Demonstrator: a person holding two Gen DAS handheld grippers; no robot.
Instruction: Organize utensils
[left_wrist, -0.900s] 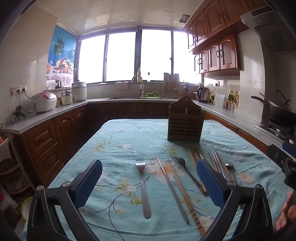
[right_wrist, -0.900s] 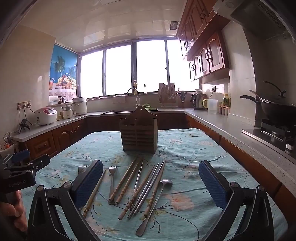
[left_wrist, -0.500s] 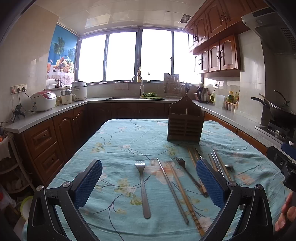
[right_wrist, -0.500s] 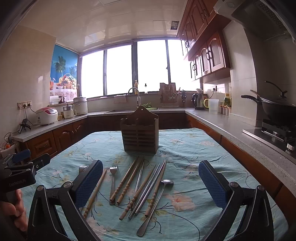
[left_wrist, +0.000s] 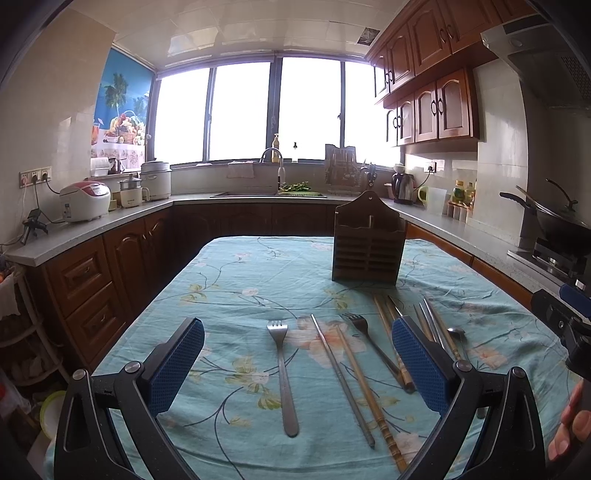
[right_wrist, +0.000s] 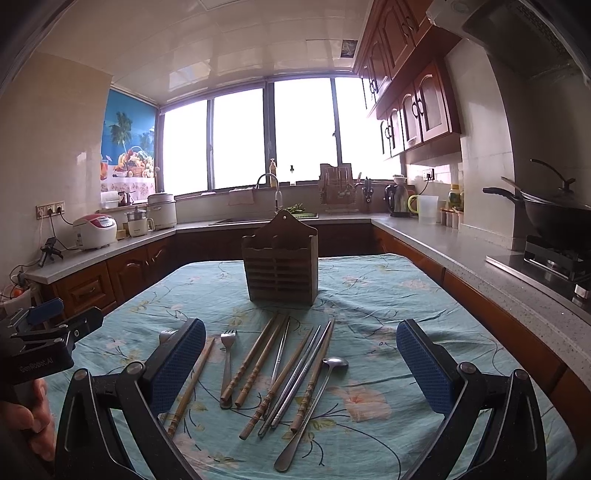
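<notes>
Both grippers — left (left_wrist: 297, 363), right (right_wrist: 301, 363) — hover with fingers wide apart; utensils lie loose before the empty holder (right_wrist: 280, 271). Take the lone fork (left_wrist: 282, 373) first — mid-handle, squarely

Stood upright mid-tabletop: slatted dark wooden utensil holder (right_wrist: 280, 265). Lay flat before it, fanned side by side: brown bamboo chopsticks (right_wrist: 255, 360), steel forks (left_wrist: 283, 373), long-handled steel spoon (right_wrist: 314, 406).
</notes>
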